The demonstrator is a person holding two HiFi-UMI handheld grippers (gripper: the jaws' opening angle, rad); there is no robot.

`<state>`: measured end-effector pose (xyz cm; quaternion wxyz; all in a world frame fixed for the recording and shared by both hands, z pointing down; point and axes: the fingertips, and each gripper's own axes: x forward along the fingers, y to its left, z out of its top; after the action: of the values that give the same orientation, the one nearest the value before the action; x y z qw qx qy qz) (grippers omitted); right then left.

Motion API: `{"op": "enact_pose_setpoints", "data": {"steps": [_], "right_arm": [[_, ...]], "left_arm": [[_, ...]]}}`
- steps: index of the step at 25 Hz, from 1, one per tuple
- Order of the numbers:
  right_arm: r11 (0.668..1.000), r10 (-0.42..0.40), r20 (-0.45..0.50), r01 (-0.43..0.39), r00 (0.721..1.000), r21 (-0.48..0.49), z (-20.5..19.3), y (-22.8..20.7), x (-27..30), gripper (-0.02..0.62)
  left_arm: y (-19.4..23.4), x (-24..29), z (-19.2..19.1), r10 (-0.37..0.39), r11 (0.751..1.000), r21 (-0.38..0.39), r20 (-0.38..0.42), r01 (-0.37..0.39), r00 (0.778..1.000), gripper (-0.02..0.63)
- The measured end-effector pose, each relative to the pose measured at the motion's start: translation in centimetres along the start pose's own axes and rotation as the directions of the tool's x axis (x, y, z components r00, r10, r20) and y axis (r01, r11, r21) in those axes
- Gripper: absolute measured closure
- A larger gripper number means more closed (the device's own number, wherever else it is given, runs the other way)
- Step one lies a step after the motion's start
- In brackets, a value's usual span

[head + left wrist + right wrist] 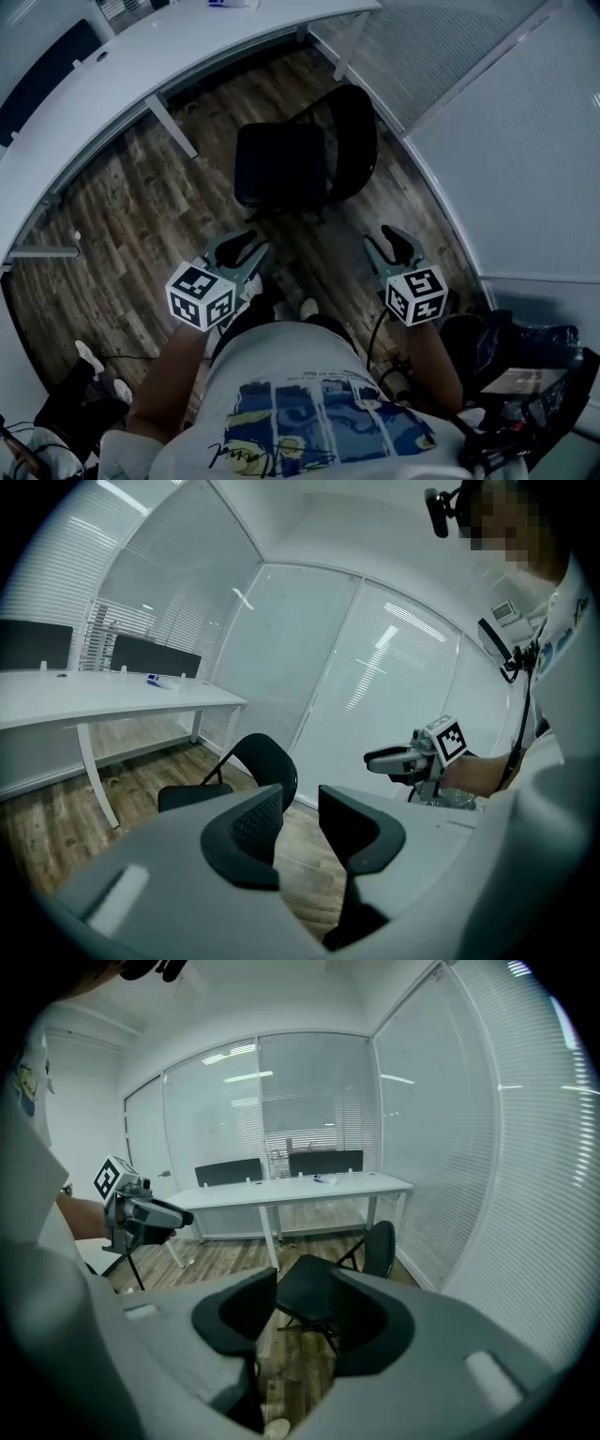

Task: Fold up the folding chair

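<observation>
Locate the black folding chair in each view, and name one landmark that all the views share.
Head view: the folding chair is at upper centre.
Left gripper view: the chair is left of centre, below the middle.
Right gripper view: the chair is at centre, below the middle.
Shared landmark: the long white desk beside the chair.

Open black folding chair (pixel 255 772) stands on the wood floor (pixel 56 822) at left of centre, seen past the left gripper (pixel 300 804).

The left gripper's two dark jaws fill the lower centre of the frame, standing apart with nothing but floor showing in the gap. A long white desk (pixel 112 701) runs along the left, and a glass wall (pixel 309 658) with blinds fills the background. At centre right the person (pixel 553 714) holds out the right gripper (pixel 372 758), pointing toward frame left.
</observation>
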<state>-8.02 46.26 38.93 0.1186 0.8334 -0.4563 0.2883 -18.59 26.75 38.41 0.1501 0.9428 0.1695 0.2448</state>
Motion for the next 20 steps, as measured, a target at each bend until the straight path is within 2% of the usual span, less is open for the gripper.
{"op": "enact_pose_setpoints", "data": {"steps": [8, 13, 20], "right_arm": [[0.991, -0.124, -0.058, 0.127, 0.99, 0.051, 0.2, -0.7, 5.3, 0.431], [0.986, -0.157, -0.119, 0.162, 0.98, 0.035, 0.8, -2.3, 7.8, 0.431], [0.979, -0.191, -0.187, 0.2, 0.964, 0.029, 0.8, -7.8, 12.9, 0.431]], "left_arm": [[7.8, 0.2, -0.4, -0.056, 0.998, 0.002, -0.046, 0.056, 0.997, 0.474], [11.5, 0.8, -1.0, -0.057, 0.997, -0.056, -0.049, 0.054, 0.997, 0.466], [15.7, 3.1, -2.7, -0.03, 0.991, -0.13, -0.071, 0.021, 0.997, 0.44]]}}
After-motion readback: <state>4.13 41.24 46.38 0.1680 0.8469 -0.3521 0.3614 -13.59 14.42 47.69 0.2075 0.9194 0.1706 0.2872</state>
